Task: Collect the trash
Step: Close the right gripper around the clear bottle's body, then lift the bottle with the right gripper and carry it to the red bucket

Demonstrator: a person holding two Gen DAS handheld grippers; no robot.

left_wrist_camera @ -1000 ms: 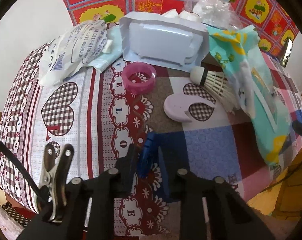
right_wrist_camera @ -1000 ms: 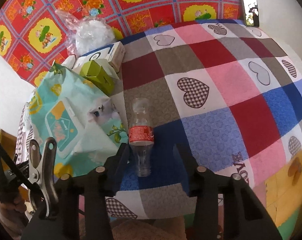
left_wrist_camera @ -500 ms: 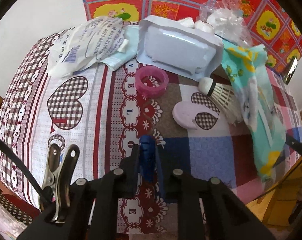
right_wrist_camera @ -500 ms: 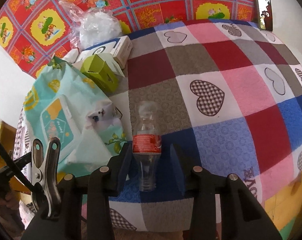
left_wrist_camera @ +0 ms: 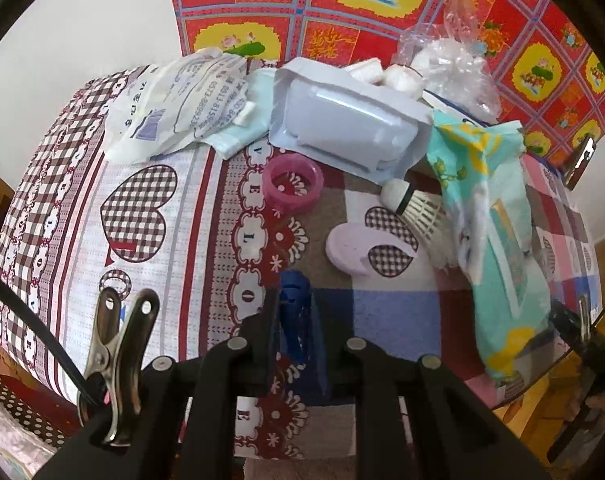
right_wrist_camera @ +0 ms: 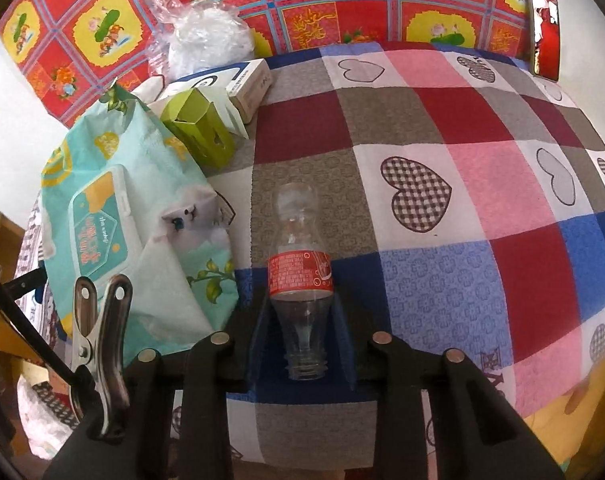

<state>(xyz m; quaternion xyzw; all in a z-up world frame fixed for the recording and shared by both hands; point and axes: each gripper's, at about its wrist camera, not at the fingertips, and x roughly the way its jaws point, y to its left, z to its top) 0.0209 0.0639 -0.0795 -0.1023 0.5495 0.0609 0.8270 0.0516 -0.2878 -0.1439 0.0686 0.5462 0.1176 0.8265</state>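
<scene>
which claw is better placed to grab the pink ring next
Probably left. The pink ring lies just ahead of the left claw, though that claw is shut on a blue clip. The right claw is closing around the bottle.

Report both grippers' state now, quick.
Left gripper: shut on the blue clip.
Right gripper: closing, the empty plastic bottle between its fingers.
</scene>
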